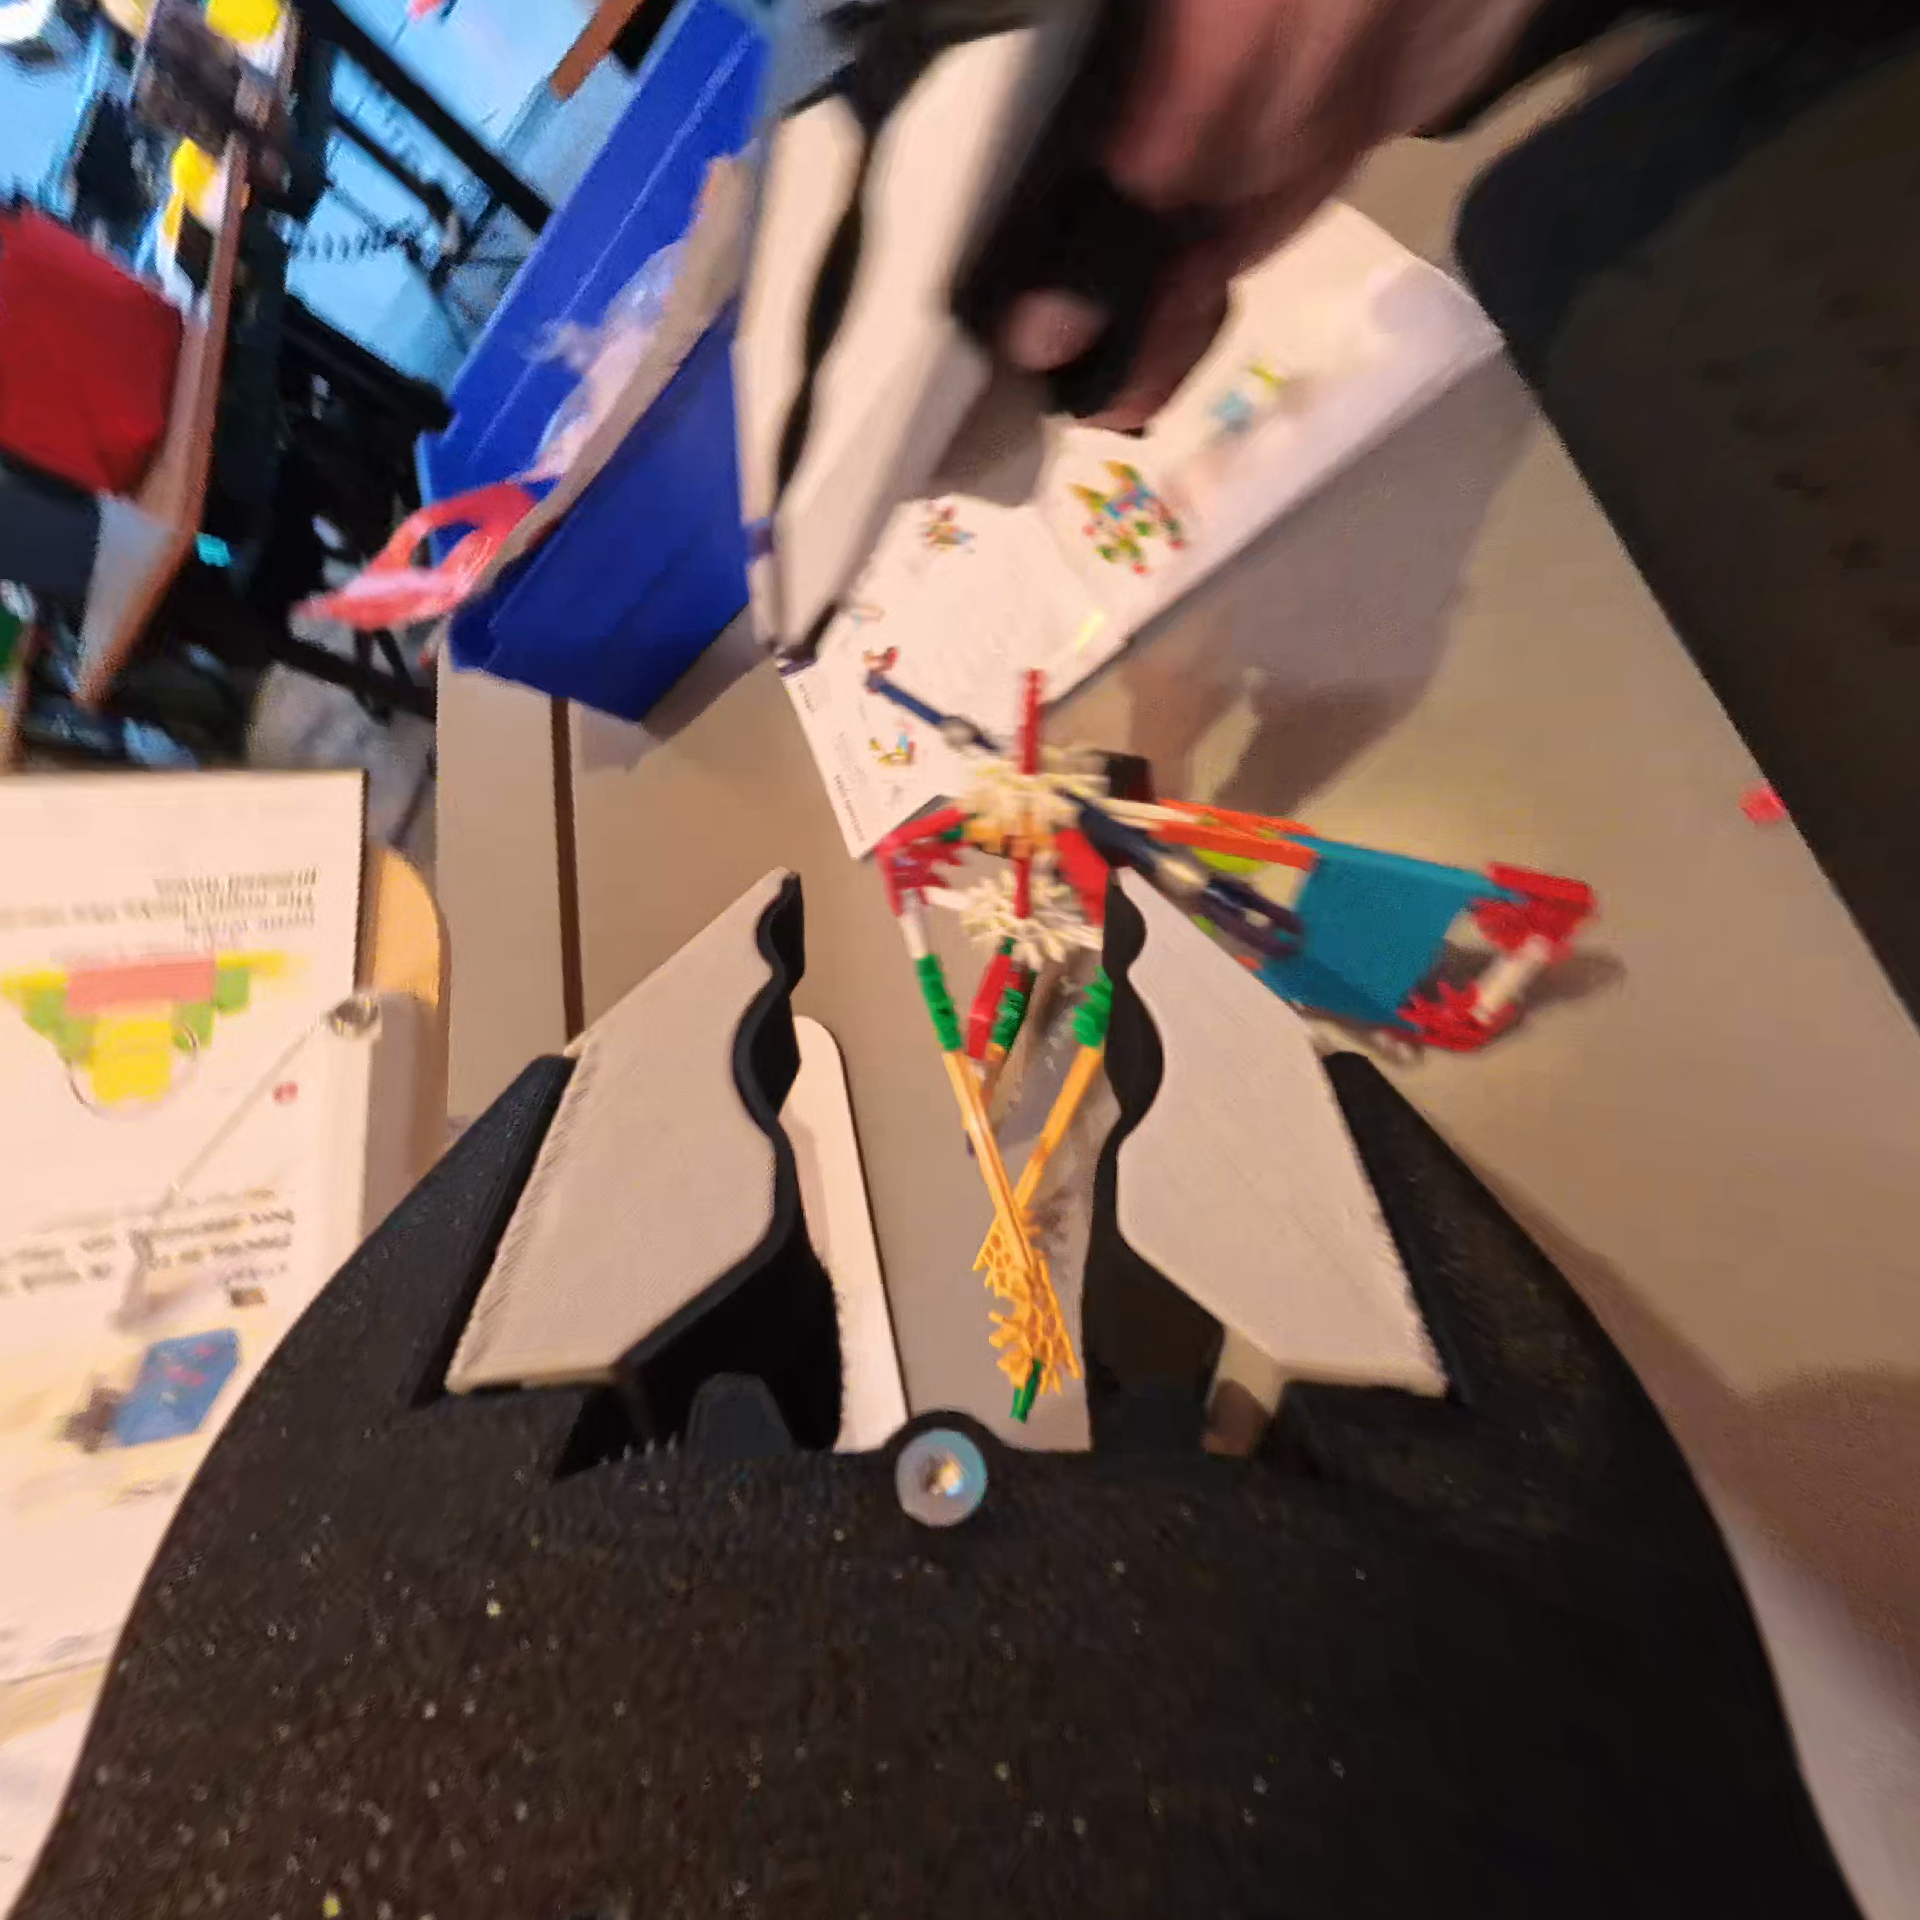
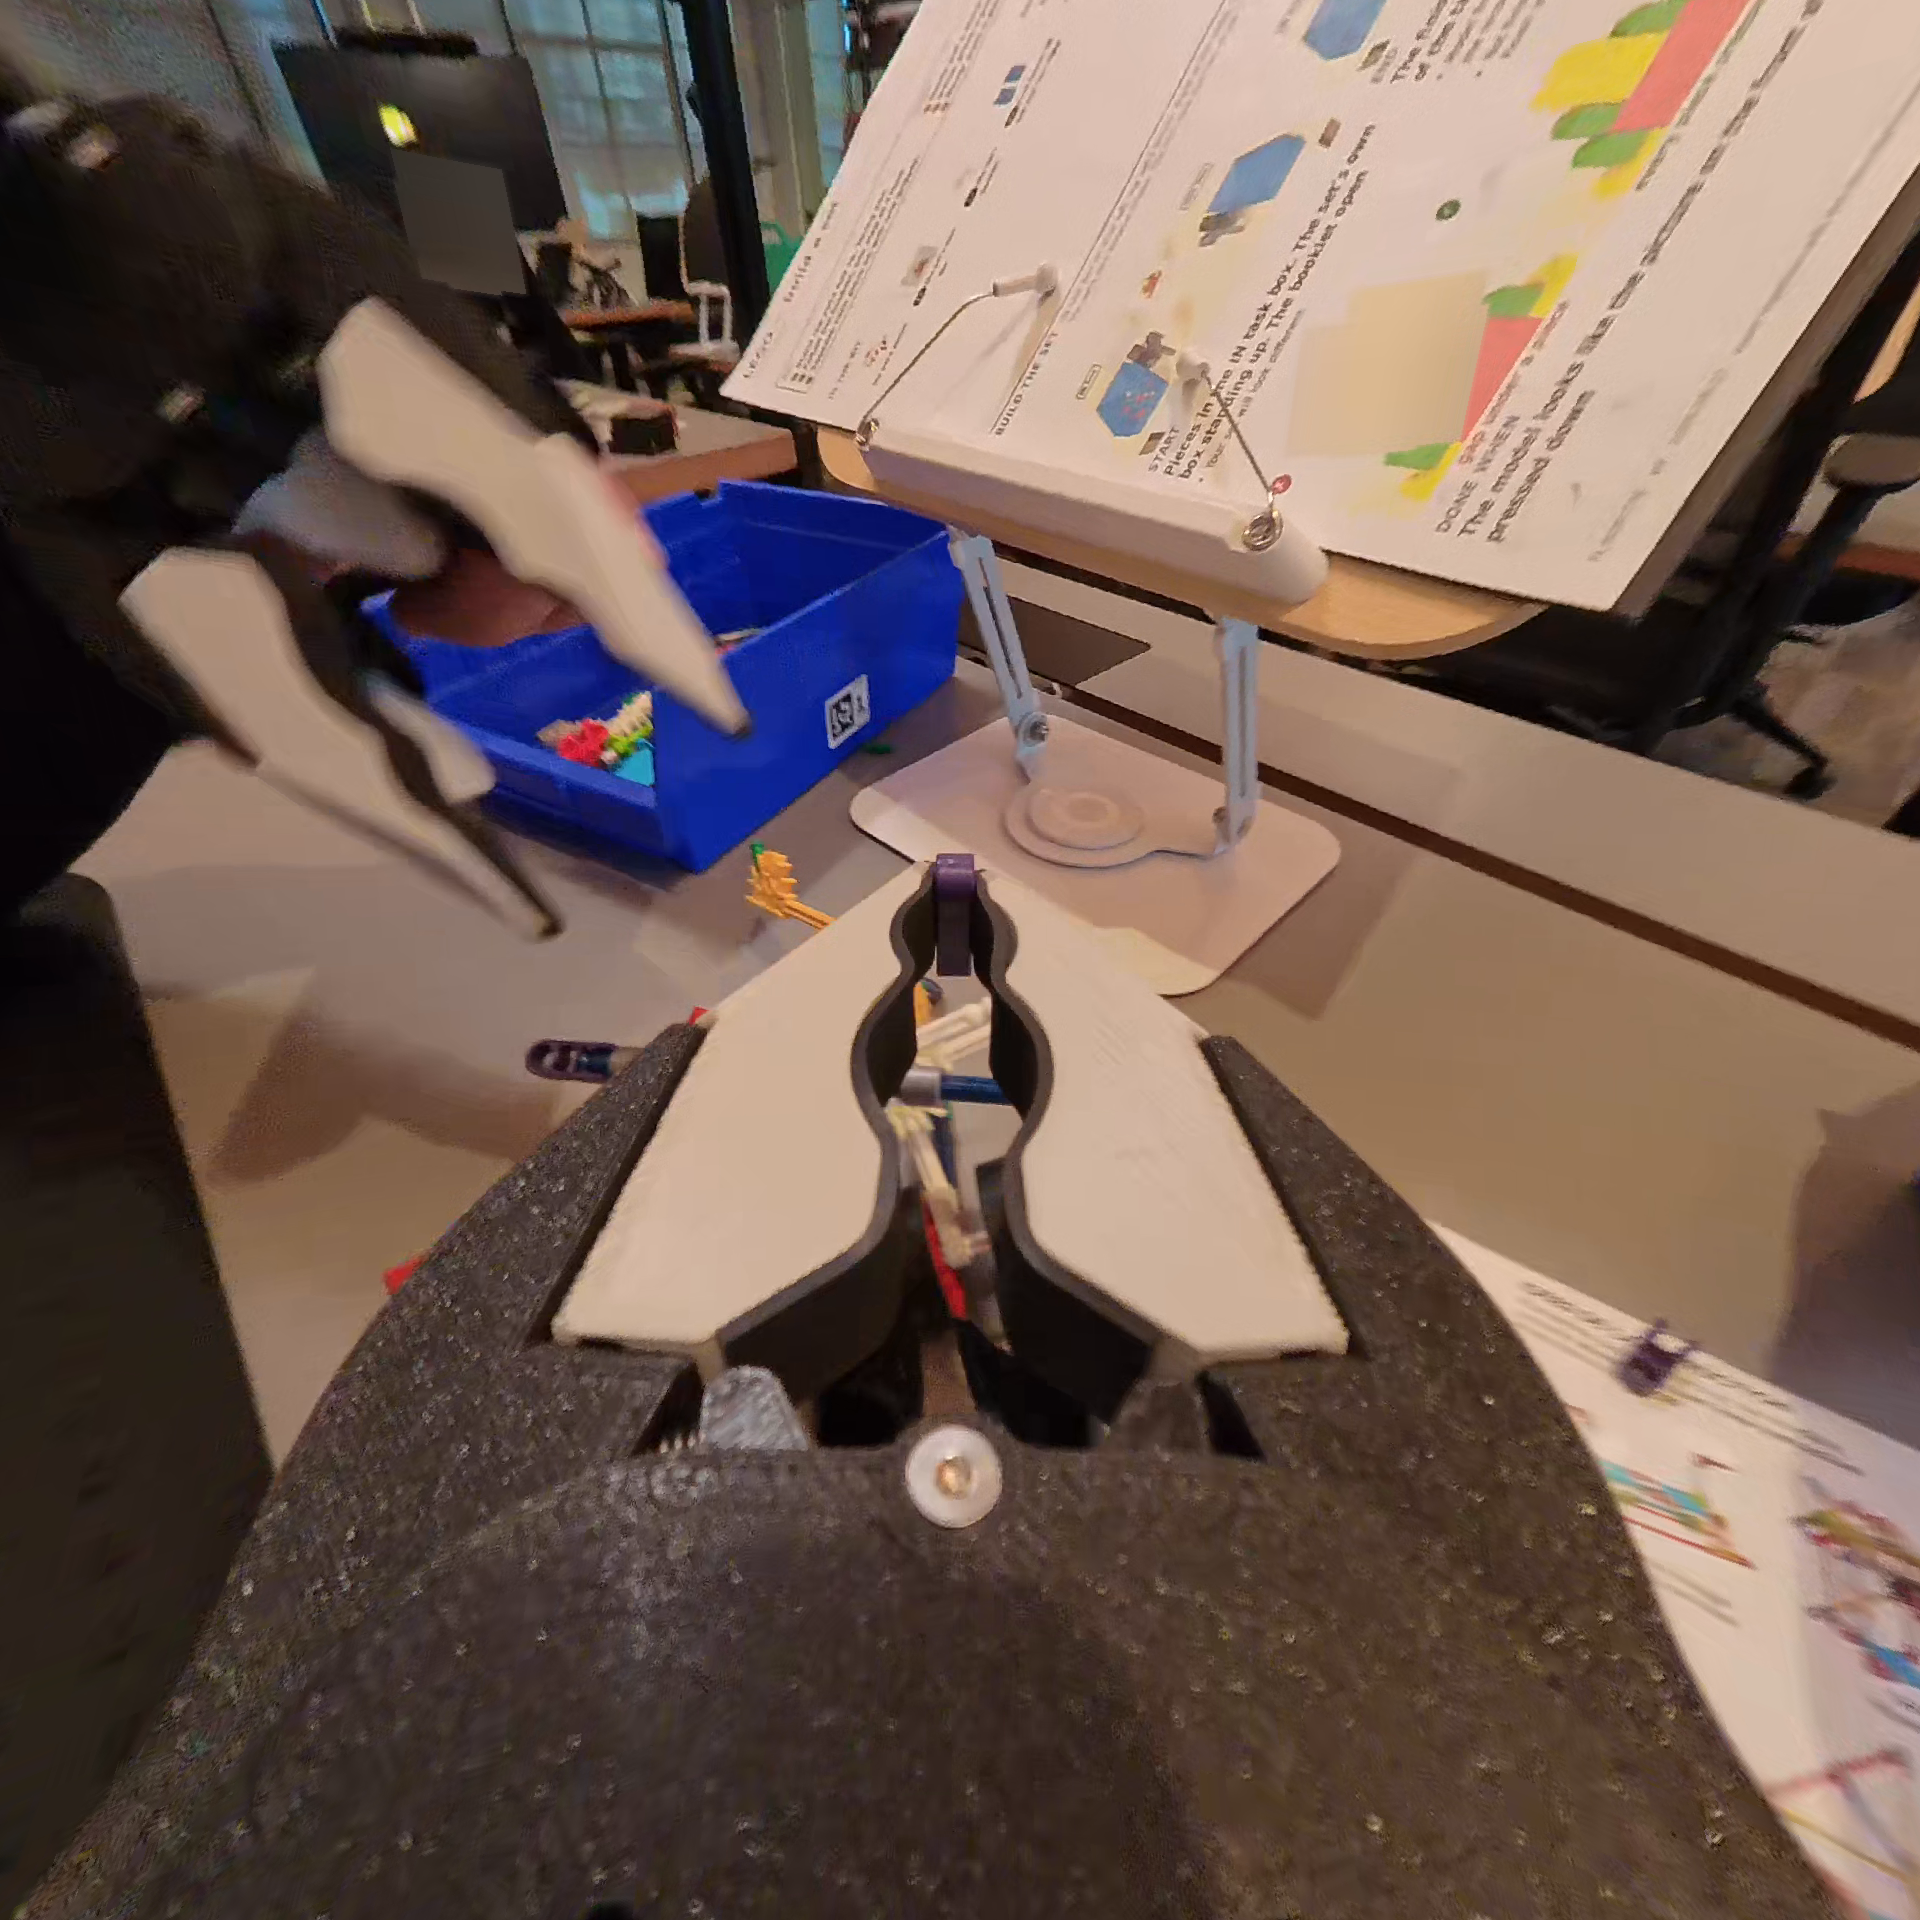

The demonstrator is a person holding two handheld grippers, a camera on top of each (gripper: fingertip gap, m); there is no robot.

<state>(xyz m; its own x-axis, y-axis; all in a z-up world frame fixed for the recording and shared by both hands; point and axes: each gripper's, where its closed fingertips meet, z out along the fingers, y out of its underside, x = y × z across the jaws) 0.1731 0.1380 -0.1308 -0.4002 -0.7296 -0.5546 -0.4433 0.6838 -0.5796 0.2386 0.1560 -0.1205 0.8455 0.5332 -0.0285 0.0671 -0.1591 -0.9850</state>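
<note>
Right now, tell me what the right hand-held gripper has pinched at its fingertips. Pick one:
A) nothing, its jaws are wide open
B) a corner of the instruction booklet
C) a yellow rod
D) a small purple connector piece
D. In the right wrist view the right hand-held gripper is closed at the tips on a small purple connector piece, which sticks up between the two fingertips; the rod-and-connector model shows below through the gap.
</note>
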